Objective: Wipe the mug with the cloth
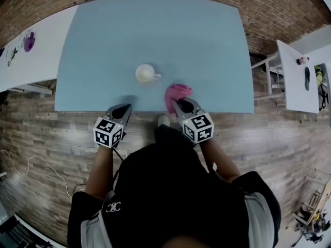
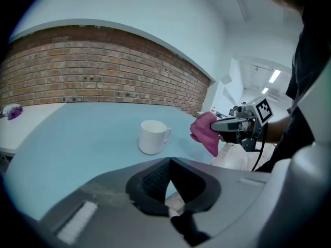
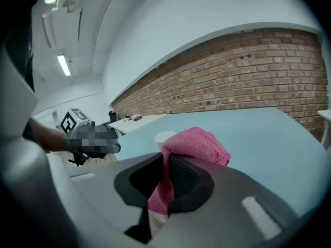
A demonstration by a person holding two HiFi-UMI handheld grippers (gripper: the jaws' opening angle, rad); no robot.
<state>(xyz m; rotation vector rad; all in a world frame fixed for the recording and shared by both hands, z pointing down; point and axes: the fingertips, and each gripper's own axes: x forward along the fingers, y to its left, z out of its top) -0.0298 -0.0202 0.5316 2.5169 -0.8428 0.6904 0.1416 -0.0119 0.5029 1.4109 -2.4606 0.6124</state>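
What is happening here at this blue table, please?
A person stands at the table with tongs in each hand. The right tongs are shut on a pink cloth, held over the table near its front edge. The left tongs are shut and empty. The white mug stands upright on the table, apart from both. Wiping has not yet begun.

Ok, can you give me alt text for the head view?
The right gripper grips a pink cloth over the near edge of a light blue table, nearer than and right of a white mug. The left gripper, jaws shut and empty, sits at the same edge.
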